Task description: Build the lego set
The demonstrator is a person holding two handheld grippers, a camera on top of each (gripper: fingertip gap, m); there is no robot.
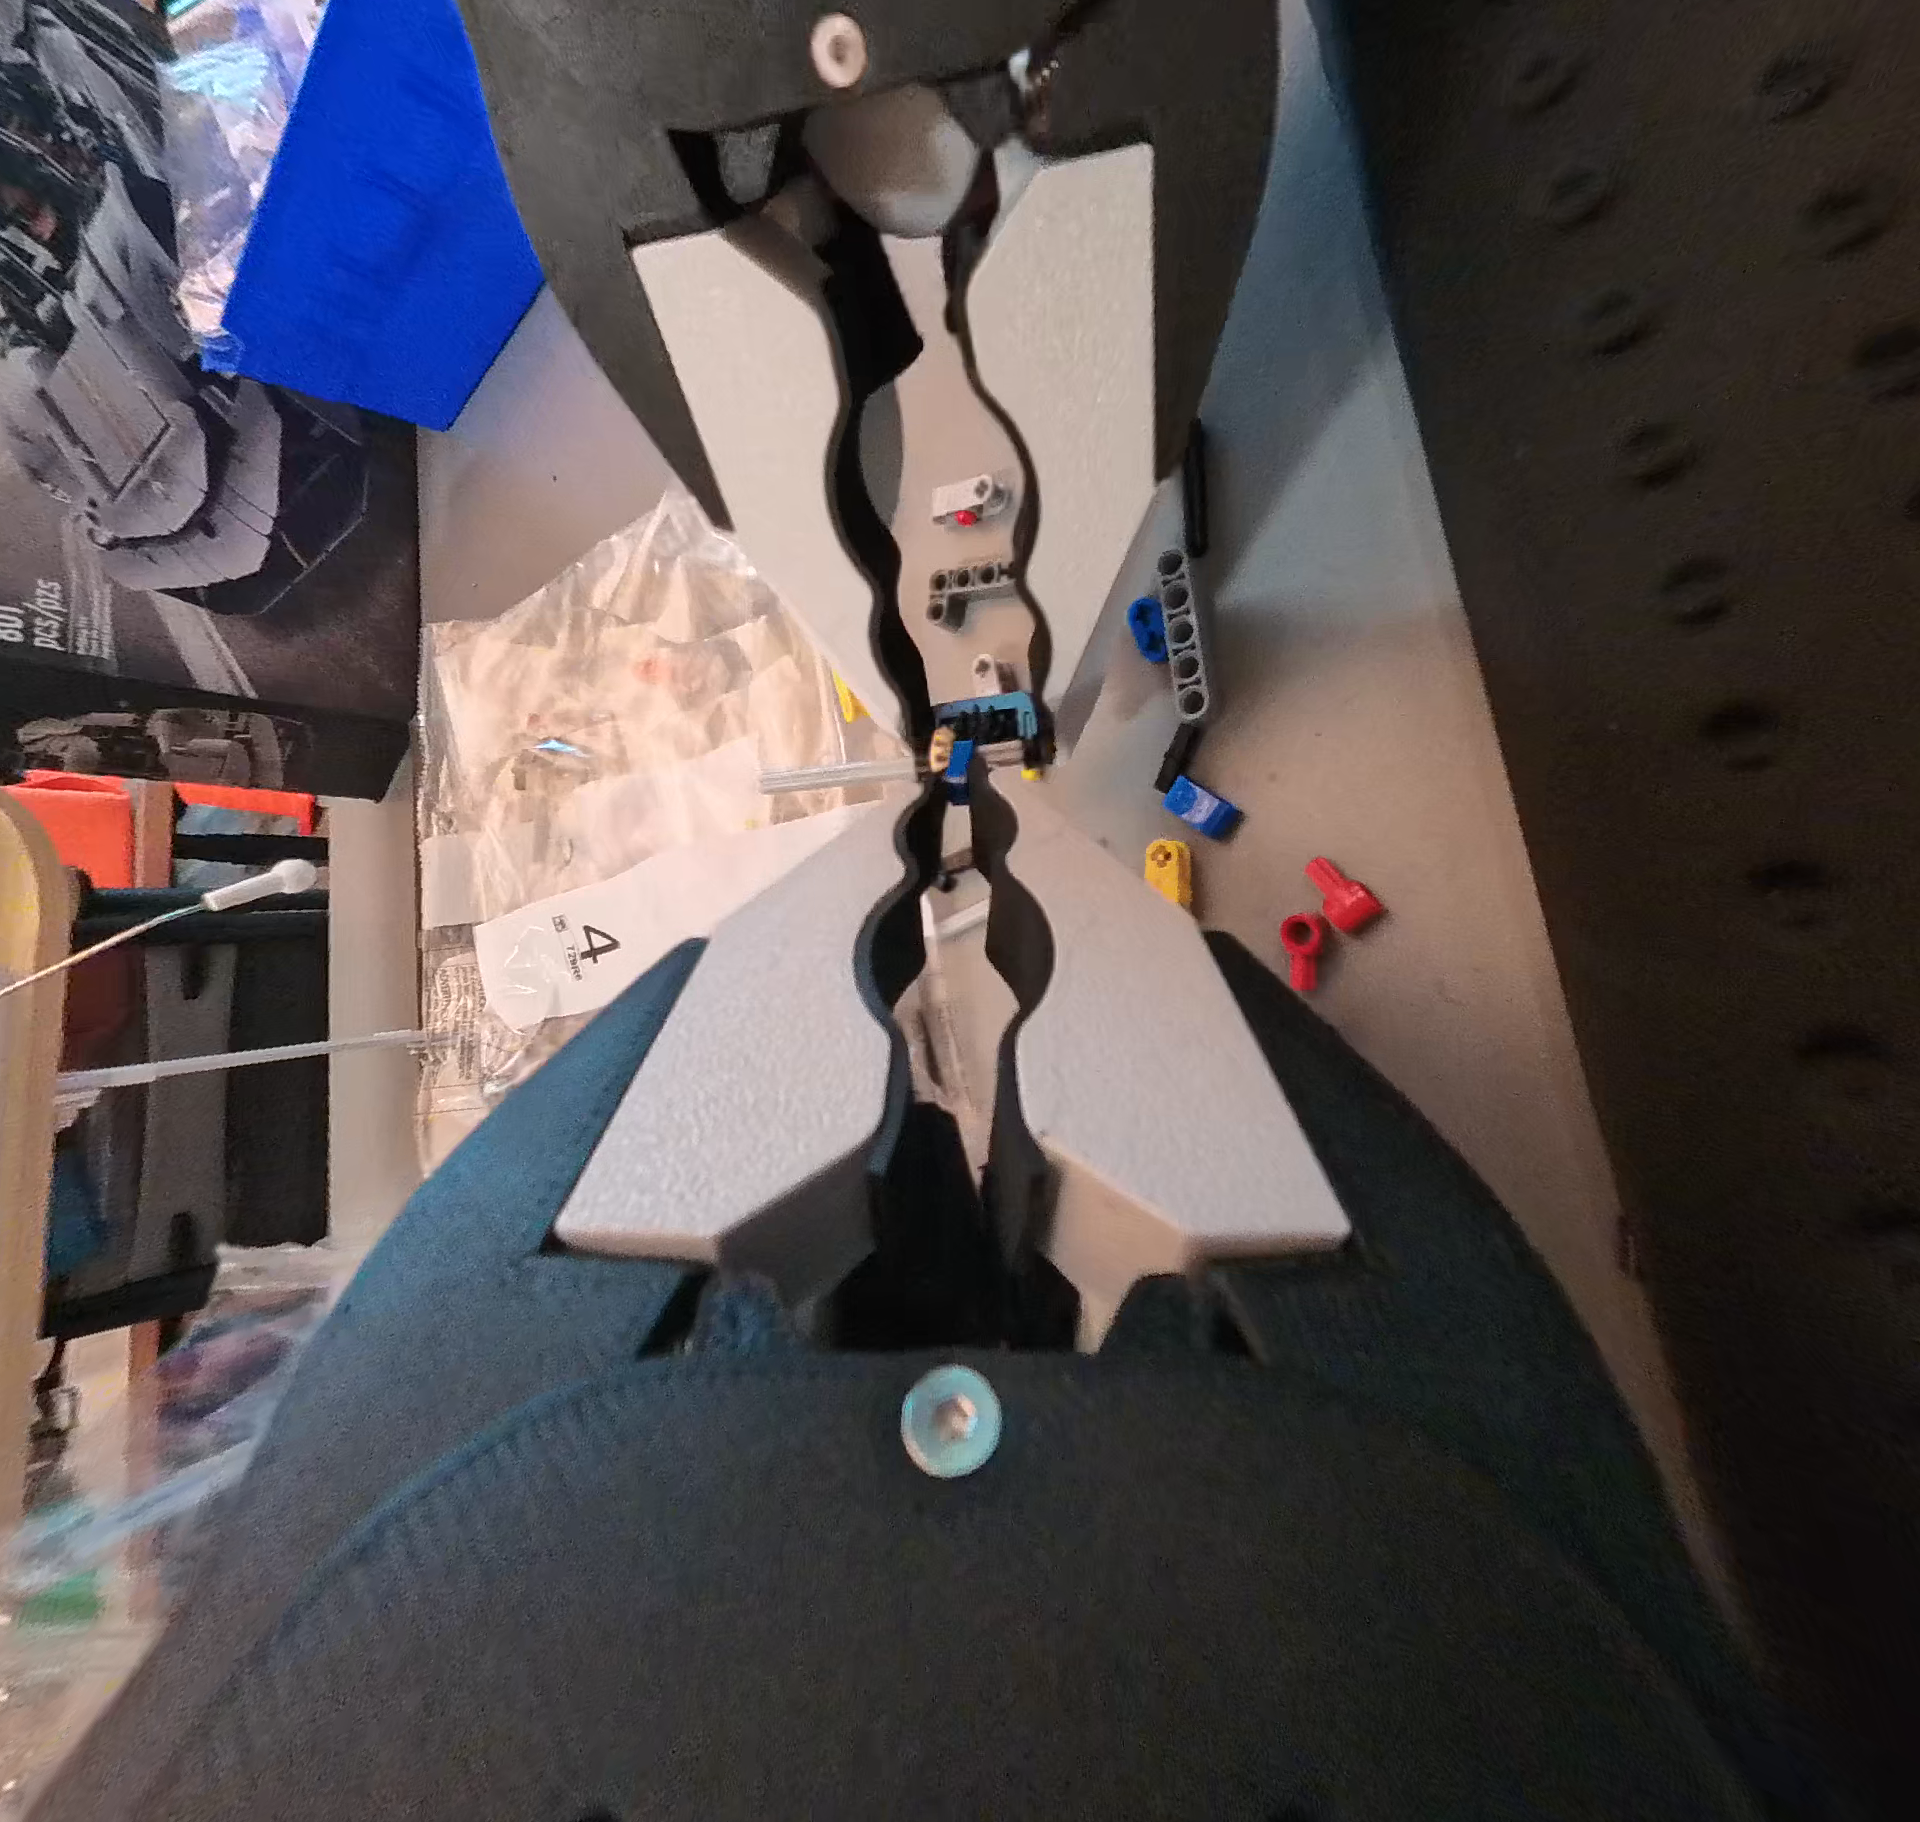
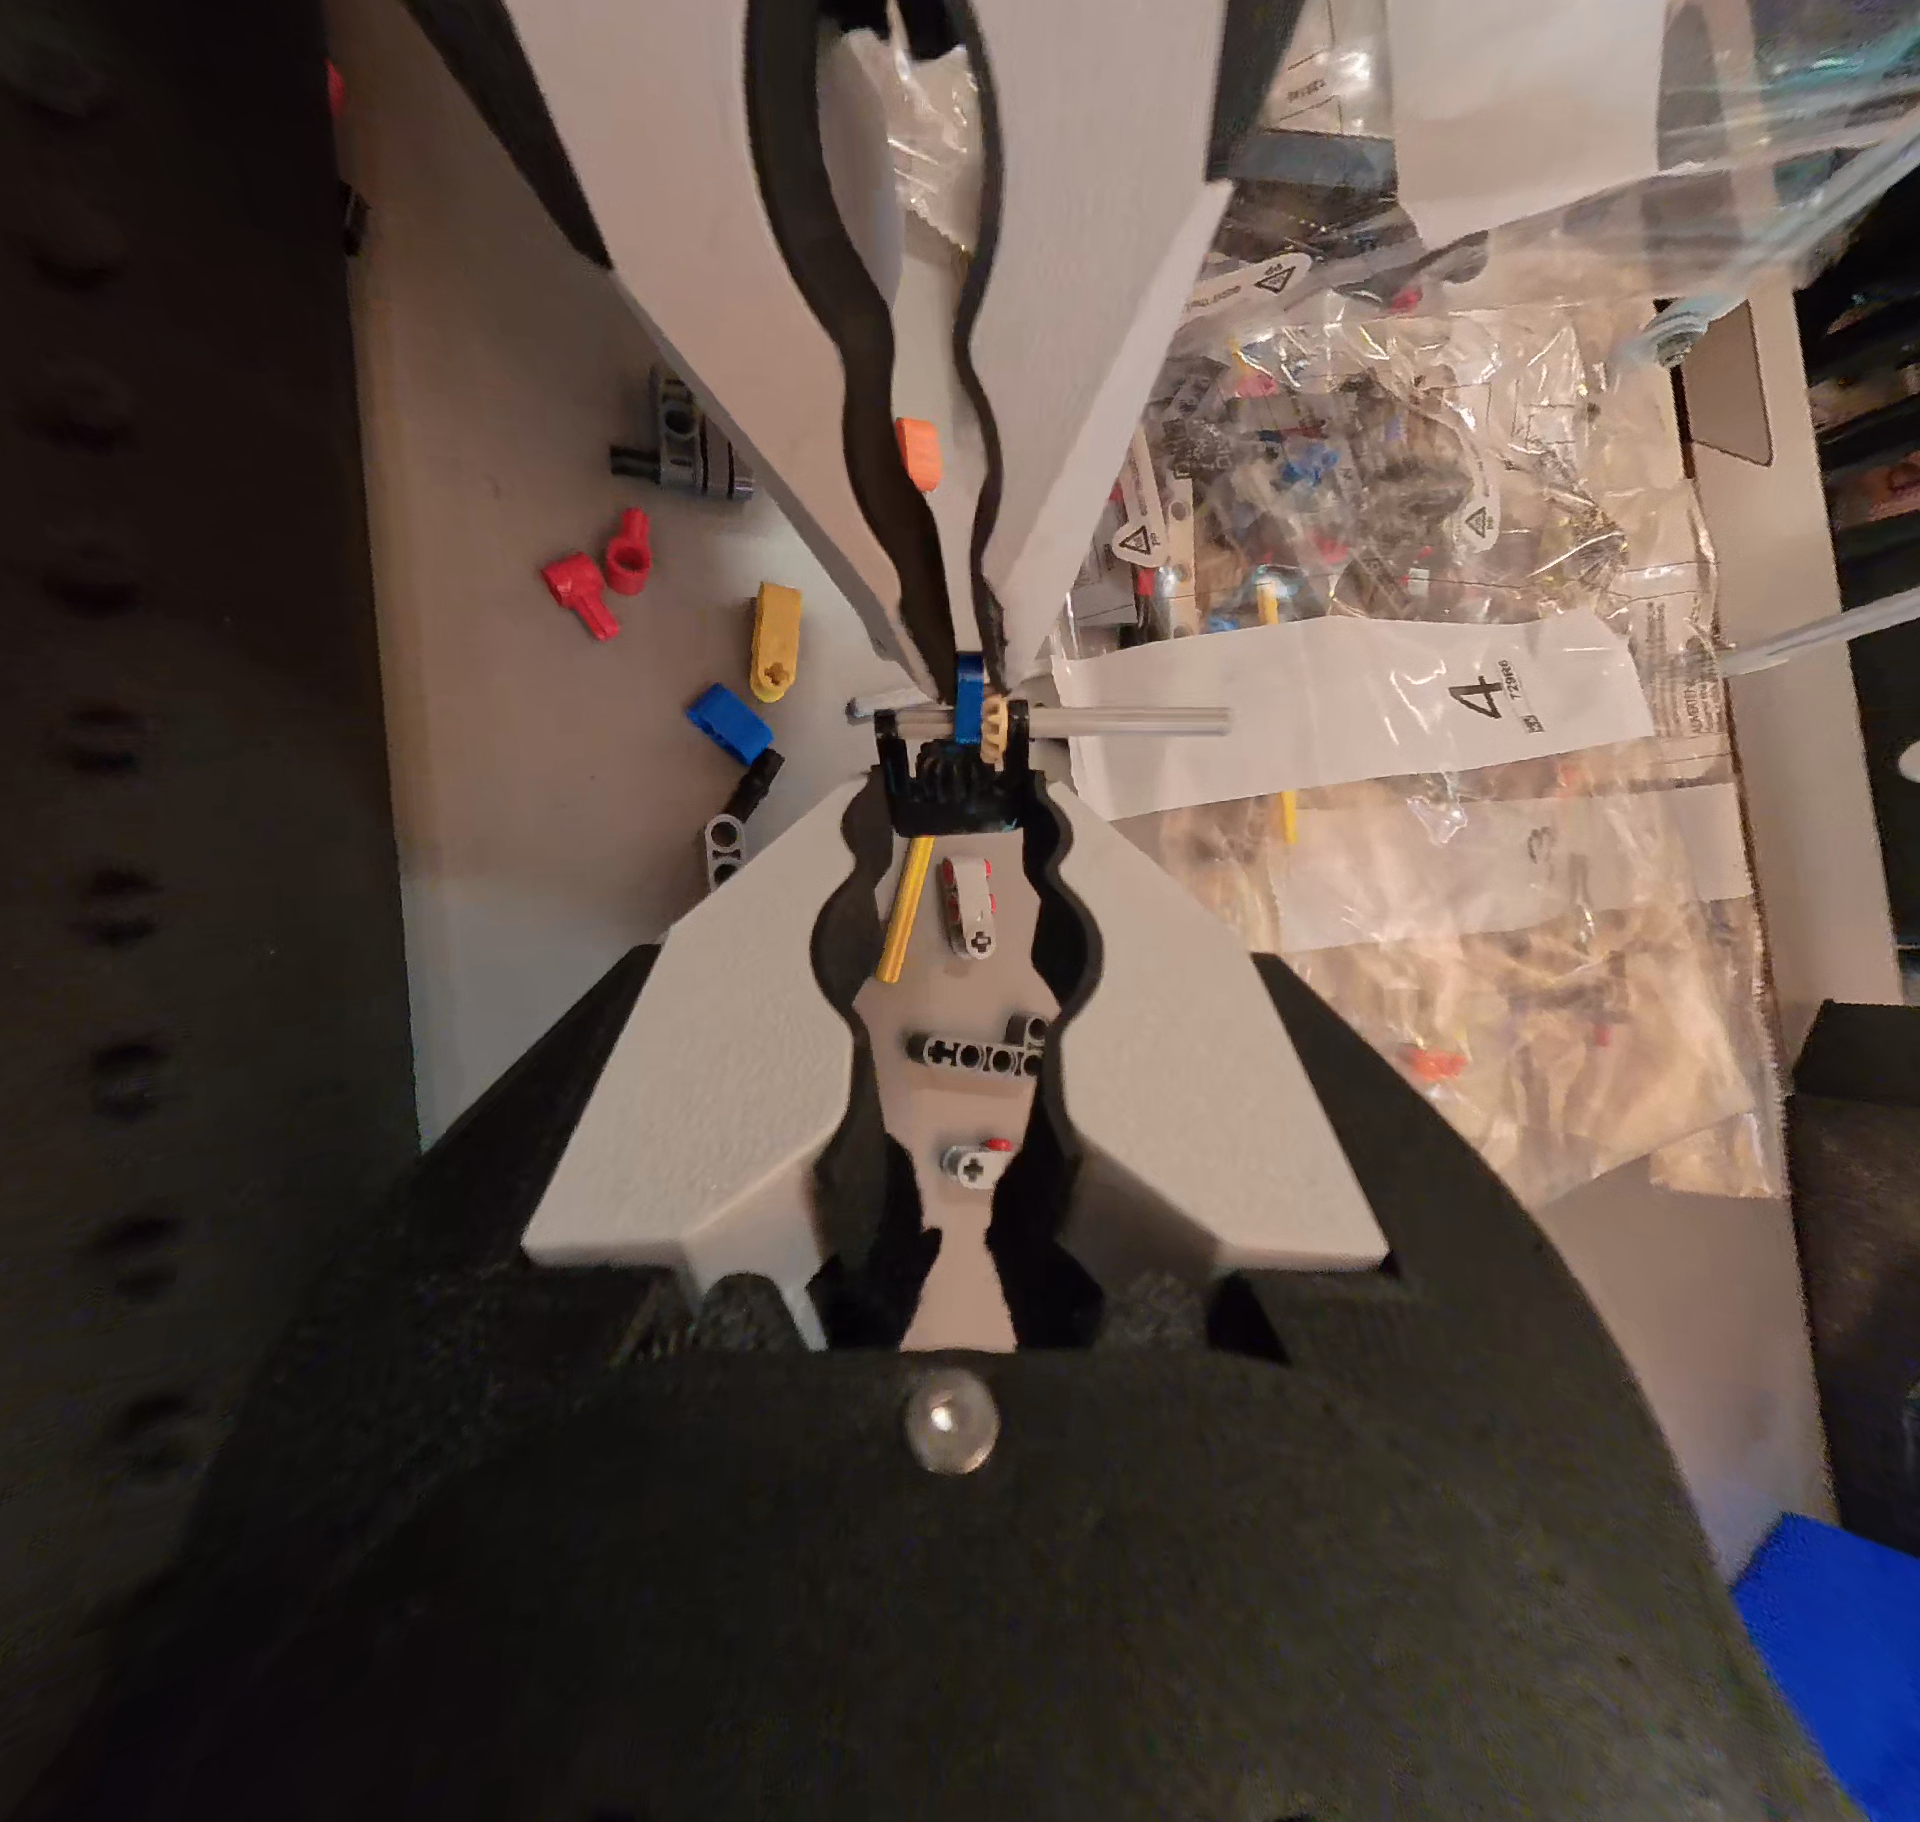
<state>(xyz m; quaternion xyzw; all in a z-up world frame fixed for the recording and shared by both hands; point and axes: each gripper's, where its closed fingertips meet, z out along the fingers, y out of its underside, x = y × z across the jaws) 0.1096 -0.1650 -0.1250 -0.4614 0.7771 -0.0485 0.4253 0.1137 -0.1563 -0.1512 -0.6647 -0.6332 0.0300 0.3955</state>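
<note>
- Left wrist view: the left gripper (image 1: 951, 798) and right gripper (image 2: 954, 816) meet tip to tip above the counter (image 2: 499, 422), with one small assembly (image 2: 951, 790) held between them.
- The assembly is one black frame carrying one grey axle (image 2: 1122, 720), one tan gear (image 2: 995, 728) and one blue piece (image 2: 968, 707).
- Left jaws are clenched on the blue piece; right jaws are clenched on the black frame.
- Loose on the counter beside the jaws: two red pieces (image 2: 597, 577), one yellow connector (image 2: 774, 640), one blue brick (image 2: 730, 723) and one grey holed beam (image 1: 1184, 629).
- Under the right jaws lie one yellow rod (image 2: 902, 915) and three grey pieces (image 2: 982, 1055) in a row.
- One orange piece (image 2: 916, 453) shows under the left jaws.
- Clear bags (image 2: 1403, 546) of parts are piled on the far side; their number cannot be told.
</note>
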